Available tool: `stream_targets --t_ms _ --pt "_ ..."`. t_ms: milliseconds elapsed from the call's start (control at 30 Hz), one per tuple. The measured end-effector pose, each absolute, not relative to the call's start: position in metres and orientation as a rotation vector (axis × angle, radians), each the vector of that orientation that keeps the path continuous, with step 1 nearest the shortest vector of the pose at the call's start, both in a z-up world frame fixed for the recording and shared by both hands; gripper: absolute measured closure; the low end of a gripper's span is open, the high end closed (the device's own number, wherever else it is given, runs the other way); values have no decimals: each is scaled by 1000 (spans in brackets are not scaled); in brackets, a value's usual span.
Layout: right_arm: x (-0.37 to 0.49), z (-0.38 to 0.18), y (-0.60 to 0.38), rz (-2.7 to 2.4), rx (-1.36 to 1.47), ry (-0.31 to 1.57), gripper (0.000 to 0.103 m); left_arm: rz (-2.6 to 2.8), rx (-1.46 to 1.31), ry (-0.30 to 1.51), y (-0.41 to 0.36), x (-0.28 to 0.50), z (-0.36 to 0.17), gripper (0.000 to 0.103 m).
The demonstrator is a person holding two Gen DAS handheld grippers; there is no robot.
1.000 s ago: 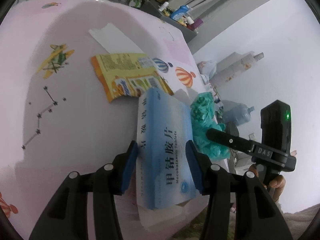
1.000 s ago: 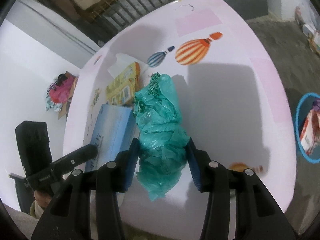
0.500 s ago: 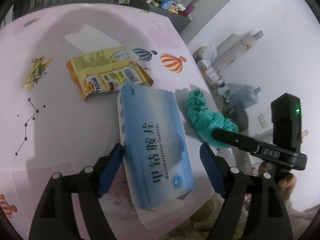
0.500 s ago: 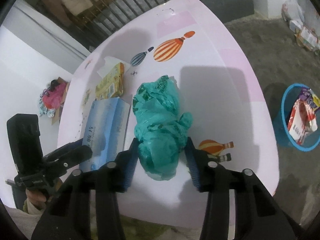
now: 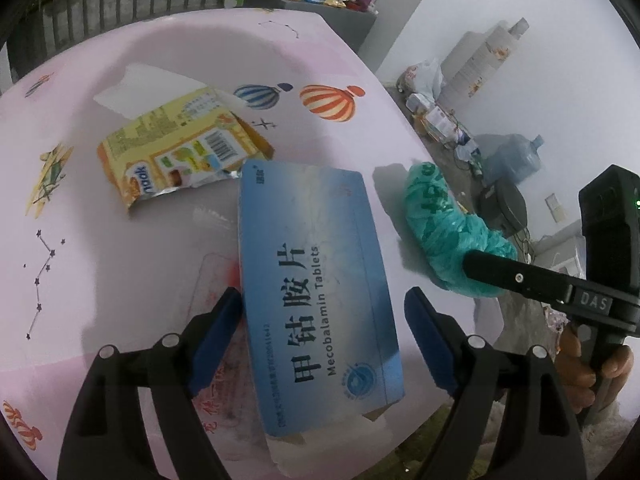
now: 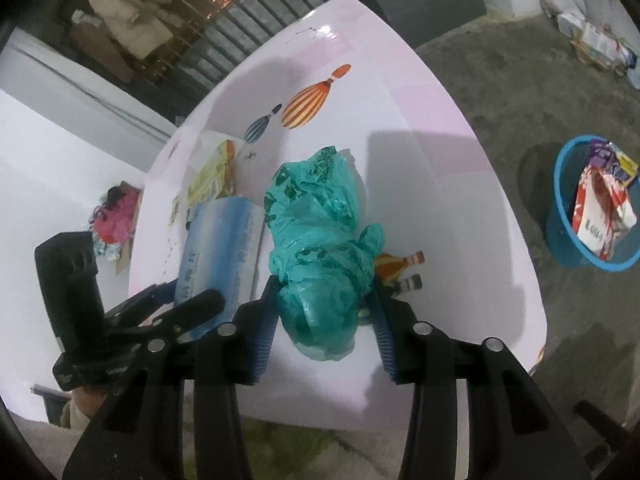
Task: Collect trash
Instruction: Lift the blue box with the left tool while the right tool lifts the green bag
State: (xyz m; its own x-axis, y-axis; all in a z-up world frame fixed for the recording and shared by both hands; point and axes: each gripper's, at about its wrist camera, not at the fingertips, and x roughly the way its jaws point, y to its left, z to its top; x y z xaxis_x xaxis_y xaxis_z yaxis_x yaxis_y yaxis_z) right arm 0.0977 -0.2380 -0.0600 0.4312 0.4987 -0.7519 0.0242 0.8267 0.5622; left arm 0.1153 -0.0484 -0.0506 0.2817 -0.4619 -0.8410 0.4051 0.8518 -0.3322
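A blue Mecobalamin tablet box [image 5: 316, 280] lies flat on the pink table [image 5: 160, 240]. My left gripper [image 5: 324, 316] is open, its fingers on either side of the box with a gap on the right. A crumpled teal plastic bag [image 6: 324, 240] is held between the fingers of my right gripper [image 6: 324, 312], which is shut on it just above the table's near edge. The bag also shows in the left wrist view [image 5: 444, 232]. A yellow snack wrapper [image 5: 180, 152] lies behind the box. A blue waste basket [image 6: 592, 220] with trash in it stands on the floor at the right.
A white paper scrap [image 5: 148, 84] lies behind the wrapper. The table's right edge drops to a grey floor [image 6: 520, 80]. Bags, a water jug [image 5: 516, 156] and a grey cabinet [image 5: 320, 4] stand beyond the table.
My left gripper opened and let go of the tablet box, which now lies flat. My right gripper lifted the teal bag and drew it toward the near edge.
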Motion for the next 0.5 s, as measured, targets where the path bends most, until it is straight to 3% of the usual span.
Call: stream_targets --t_ms 267,500 --pt "92 -41 -253 369 543 1042 36 -564 -19 1154 -54 116 -50 21" --pt "104 -36 -258 363 553 1022 35 -557 59 1149 -66 112 -52 20"
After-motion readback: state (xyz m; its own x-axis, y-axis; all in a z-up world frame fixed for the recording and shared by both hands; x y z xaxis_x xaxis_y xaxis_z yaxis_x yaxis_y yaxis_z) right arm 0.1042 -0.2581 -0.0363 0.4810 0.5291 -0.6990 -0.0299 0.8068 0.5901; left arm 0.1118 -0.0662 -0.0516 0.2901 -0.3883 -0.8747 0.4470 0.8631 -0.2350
